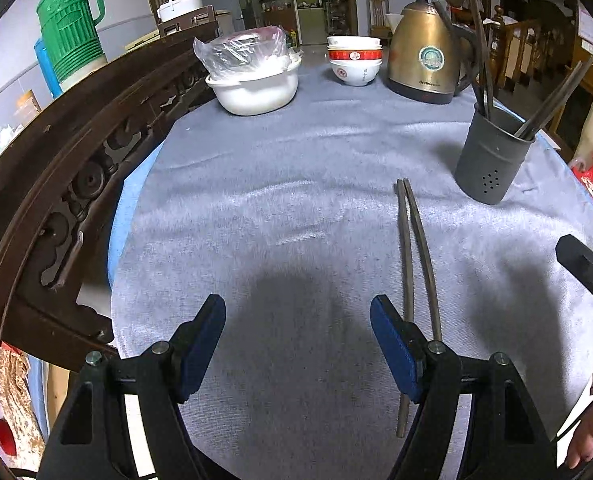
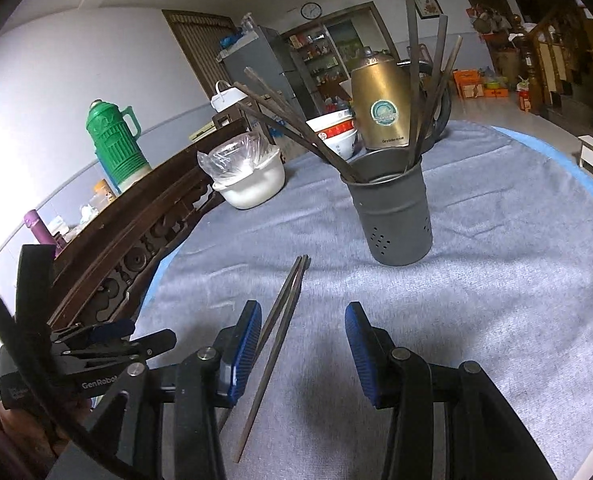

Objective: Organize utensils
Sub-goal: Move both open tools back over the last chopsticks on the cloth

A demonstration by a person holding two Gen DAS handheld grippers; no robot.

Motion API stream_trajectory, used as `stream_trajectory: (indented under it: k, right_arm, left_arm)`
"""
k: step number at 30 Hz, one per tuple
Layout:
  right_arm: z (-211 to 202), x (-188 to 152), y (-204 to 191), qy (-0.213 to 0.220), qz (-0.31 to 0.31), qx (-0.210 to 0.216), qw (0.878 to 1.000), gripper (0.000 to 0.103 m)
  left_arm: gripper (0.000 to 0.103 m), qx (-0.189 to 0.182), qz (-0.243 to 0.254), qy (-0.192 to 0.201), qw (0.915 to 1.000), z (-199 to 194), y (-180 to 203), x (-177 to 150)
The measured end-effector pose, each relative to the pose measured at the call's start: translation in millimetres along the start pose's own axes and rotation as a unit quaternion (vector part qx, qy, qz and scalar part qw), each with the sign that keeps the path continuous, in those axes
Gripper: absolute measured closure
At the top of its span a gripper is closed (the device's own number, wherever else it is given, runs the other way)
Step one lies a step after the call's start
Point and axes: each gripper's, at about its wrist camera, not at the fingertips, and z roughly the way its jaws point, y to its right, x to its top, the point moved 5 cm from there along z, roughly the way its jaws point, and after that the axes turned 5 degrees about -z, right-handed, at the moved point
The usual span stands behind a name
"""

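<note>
Right wrist view shows me several chopsticks already standing in the grey holder (image 2: pixel 392 212), while one pair of chopsticks (image 2: pixel 274 344) lies on the desk (image 2: pixel 496 280) between my right gripper's (image 2: pixel 302 354) parted pads, ungrasped, left gripper (image 1: pixel 296 346) open, empty.

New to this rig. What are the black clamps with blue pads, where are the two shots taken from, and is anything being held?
No robot here: a person carries a two-finger gripper in each hand, each with a fisheye camera looking along its fingers. One picture is from the left gripper, the other from the right gripper.

On the grey tablecloth lies a loose pair of chopsticks. Behind it stands a dark holder with more chopsticks, then a brass-coloured kettle, stacked bowls and a white basin.

Nothing is held. The left gripper is open beside the pair; the right gripper has one chopstick between its open jaws, untouched.
</note>
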Motion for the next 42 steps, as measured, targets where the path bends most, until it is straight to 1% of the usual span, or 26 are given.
stream_trajectory:
  k: [17, 21, 23, 24, 26, 28, 32, 33, 34, 37, 39, 42]
  right_arm:
    - [10, -5, -15, -0.028, -0.014, 0.006, 0.999, 0.055]
    - [20, -8, -21, -0.054, -0.022, 0.0, 0.998, 0.055]
    - [31, -13, -25, -0.082, -0.031, -0.008, 0.996, 0.056]
    - [35, -16, -26, -0.093, -0.034, -0.011, 0.995, 0.057]
    - [46, -22, -29, -0.118, -0.037, -0.018, 0.992, 0.063]
    - [56, -25, -33, -0.136, -0.036, -0.015, 0.99, 0.063]
    - [75, -30, -40, -0.165, -0.05, -0.03, 0.985, 0.064]
    - [80, -33, -41, -0.175, -0.052, -0.036, 0.982, 0.066]
    - [86, -34, -41, -0.186, -0.051, -0.038, 0.981, 0.071]
    - [98, -41, -41, -0.211, -0.042, -0.04, 0.976, 0.08]
    - [102, -43, -41, -0.216, -0.043, -0.041, 0.975, 0.082]
    - [105, -44, -44, -0.219, -0.052, -0.04, 0.974, 0.089]
  left_arm:
    - [0.028, 0.009, 0.001, -0.001, 1.0, 6, -4, -1]
    - [0.028, 0.004, -0.006, -0.008, 0.9999, 9, -8, -2]
    - [0.028, 0.0, -0.011, -0.013, 0.9999, 12, -11, -4]
    - [0.028, -0.001, -0.014, -0.015, 0.9998, 13, -12, -5]
    - [0.028, -0.002, -0.017, -0.019, 0.9997, 16, -15, -7]
    - [0.028, -0.003, -0.018, -0.023, 0.9996, 17, -17, -9]
    - [0.028, -0.008, -0.021, -0.034, 0.9992, 21, -21, -14]
    - [0.028, -0.009, -0.021, -0.037, 0.9991, 22, -22, -15]
    - [0.028, -0.008, -0.022, -0.039, 0.999, 23, -23, -16]
    - [0.028, -0.007, -0.024, -0.044, 0.9987, 25, -25, -19]
    - [0.028, -0.008, -0.025, -0.047, 0.9985, 27, -25, -19]
    - [0.028, -0.008, -0.026, -0.05, 0.9984, 28, -25, -20]
